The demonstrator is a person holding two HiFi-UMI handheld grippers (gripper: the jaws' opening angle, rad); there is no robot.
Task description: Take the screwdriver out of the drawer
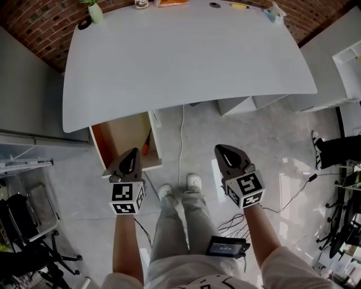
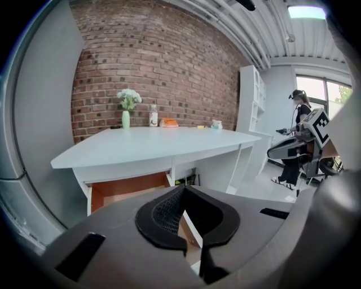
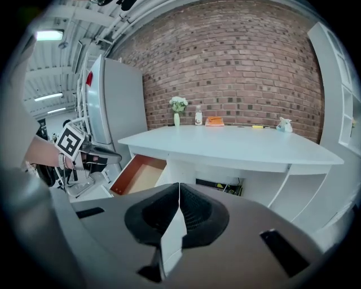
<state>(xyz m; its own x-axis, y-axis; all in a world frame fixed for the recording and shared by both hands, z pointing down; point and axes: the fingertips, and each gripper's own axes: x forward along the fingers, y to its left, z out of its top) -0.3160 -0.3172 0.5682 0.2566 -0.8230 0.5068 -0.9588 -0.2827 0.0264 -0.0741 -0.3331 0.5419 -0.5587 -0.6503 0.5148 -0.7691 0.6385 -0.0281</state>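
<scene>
An open drawer (image 1: 121,135) with an orange-brown inside juts out from under the left part of the white table (image 1: 186,62). A screwdriver (image 1: 146,148) with a red handle lies along the drawer's right side. My left gripper (image 1: 134,151) hangs over the drawer's near right corner, close to the screwdriver, jaws shut and empty. My right gripper (image 1: 220,148) is over the floor to the right, also shut and empty. The left gripper (image 2: 183,189) in its own view points at the drawer (image 2: 127,191). The right gripper (image 3: 179,185) has the drawer (image 3: 140,174) to its left.
A vase of flowers (image 1: 95,10), a bottle (image 2: 153,115) and an orange packet (image 3: 214,121) stand along the table's far edge by the brick wall. A white cable (image 1: 181,141) runs down to the floor. White shelves (image 2: 251,107) stand at the right, where another person (image 2: 298,141) is.
</scene>
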